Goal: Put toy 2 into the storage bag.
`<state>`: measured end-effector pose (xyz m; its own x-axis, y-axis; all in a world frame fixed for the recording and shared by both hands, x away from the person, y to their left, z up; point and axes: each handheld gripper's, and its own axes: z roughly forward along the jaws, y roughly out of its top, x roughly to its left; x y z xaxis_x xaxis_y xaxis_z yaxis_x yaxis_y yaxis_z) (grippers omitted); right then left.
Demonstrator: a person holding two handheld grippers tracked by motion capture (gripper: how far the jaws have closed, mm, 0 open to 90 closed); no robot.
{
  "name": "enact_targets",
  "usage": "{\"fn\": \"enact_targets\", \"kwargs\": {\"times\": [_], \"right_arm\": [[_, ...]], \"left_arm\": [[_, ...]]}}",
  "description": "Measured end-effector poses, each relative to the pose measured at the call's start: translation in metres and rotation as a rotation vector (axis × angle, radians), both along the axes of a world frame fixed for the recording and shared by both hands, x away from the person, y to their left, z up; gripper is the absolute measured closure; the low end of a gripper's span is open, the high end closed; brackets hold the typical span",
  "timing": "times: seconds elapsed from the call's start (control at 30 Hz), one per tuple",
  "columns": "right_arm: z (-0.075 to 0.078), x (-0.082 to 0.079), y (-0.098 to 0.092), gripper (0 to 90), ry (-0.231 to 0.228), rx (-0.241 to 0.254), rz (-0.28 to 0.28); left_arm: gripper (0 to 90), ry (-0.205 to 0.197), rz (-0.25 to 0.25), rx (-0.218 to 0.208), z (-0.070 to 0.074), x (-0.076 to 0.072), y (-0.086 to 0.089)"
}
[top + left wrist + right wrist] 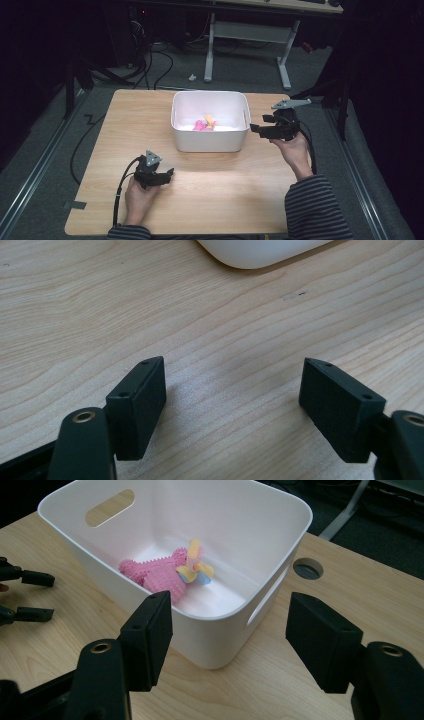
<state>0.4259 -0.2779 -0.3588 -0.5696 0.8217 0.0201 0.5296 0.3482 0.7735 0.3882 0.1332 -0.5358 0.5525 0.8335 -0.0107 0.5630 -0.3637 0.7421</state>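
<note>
Striped sleeves and two hands at the near edge of the worktop [200, 200], each holding a gripper.

Left gripper [170, 174] low over bare wood at the near left, well apart from the white tub [210, 142]. Jaws spread wide in the left gripper view [232, 405], nothing between them but wood grain; rounded corner of the tub [260, 252] just ahead at the top edge.

Right gripper [256, 128] held up off the worktop, just beside the tub's right wall, pointing left toward it. Jaws wide apart in the right gripper view [230, 635], holding nothing, framing the tub's near corner [210, 630].

Tub standing upright at the middle of the far half of the worktop, with slot handles in its walls. Inside, on the bottom: a pink knobbly toy [160, 572] lying flat, with a small yellow and blue piece [195, 570] touching its far side. Same pink and yellow patch on the tub floor in the high view [205, 124].

Round cable hole [307, 568] in the worktop beyond the tub. Grey floor, dark cables and white desk legs [282, 60] behind.
</note>
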Motion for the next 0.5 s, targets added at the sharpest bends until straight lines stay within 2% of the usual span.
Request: {"fn": "enact_targets", "kwargs": {"times": [0.13, 0.33, 0.43, 0.5], "right_arm": [[-0.001, -0.011, -0.006, 37.1, -0.019, 0.025, -0.011], [-0.001, -0.025, -0.013, 37.3, -0.037, 0.036, -0.015], [-0.003, -0.032, -0.016, 37.2, -0.040, 0.053, -0.008], [-0.006, -0.036, -0.018, 37.0, -0.032, 0.046, -0.017]], "left_arm": [[27.2, 0.000, 0.002, 0.000, 0.000, 0.000, 0.000], [27.2, 0.000, 0.002, 0.000, 0.000, 0.000, 0.000], [27.2, 0.000, 0.002, 0.000, 0.000, 0.000, 0.000], [27.2, 0.000, 0.002, 0.000, 0.000, 0.000, 0.000]]}}
